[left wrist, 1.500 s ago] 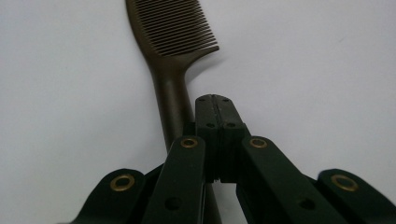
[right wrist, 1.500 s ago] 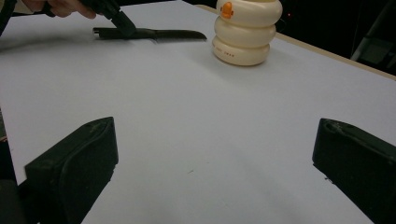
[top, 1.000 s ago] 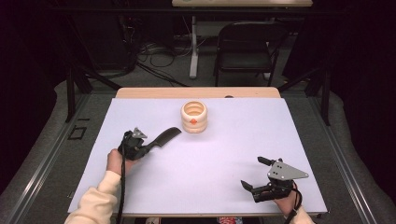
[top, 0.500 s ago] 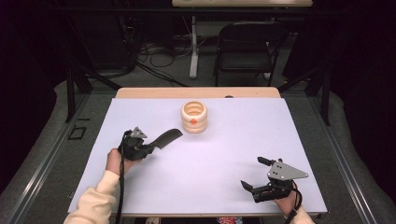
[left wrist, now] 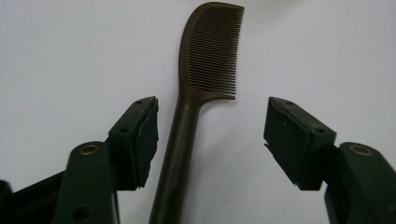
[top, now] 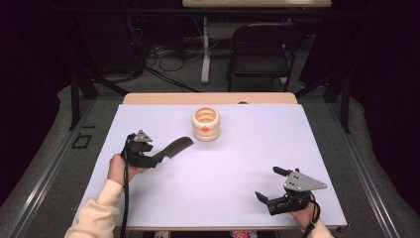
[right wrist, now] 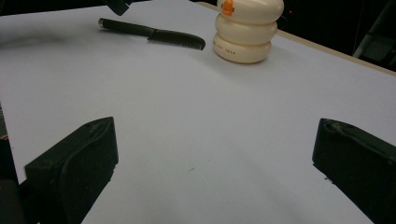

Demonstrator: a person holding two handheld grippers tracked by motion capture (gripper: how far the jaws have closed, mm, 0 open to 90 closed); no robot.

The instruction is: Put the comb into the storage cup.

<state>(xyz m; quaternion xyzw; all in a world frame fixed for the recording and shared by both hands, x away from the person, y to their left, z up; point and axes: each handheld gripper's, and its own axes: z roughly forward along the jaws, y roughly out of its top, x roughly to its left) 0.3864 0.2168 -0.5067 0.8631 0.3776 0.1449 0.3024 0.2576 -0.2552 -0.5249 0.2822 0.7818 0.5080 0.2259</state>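
Your left gripper (left wrist: 210, 135) stands with its jaws just opened and the dark comb (left wrist: 196, 93) lying free between them on the white table (top: 237, 188), left of centre in the high view. Its long axis runs straight ahead, handle toward you, teeth toward the cream holder (top: 205, 124). Your right gripper (top: 270, 186) rests wide open and empty at lower right, well apart; no legible writing.

Pale lavender table (top: 237, 188) with just a dark comb (top: 174, 147) and a cream ribbed pot (top: 205, 124) sitting on it.
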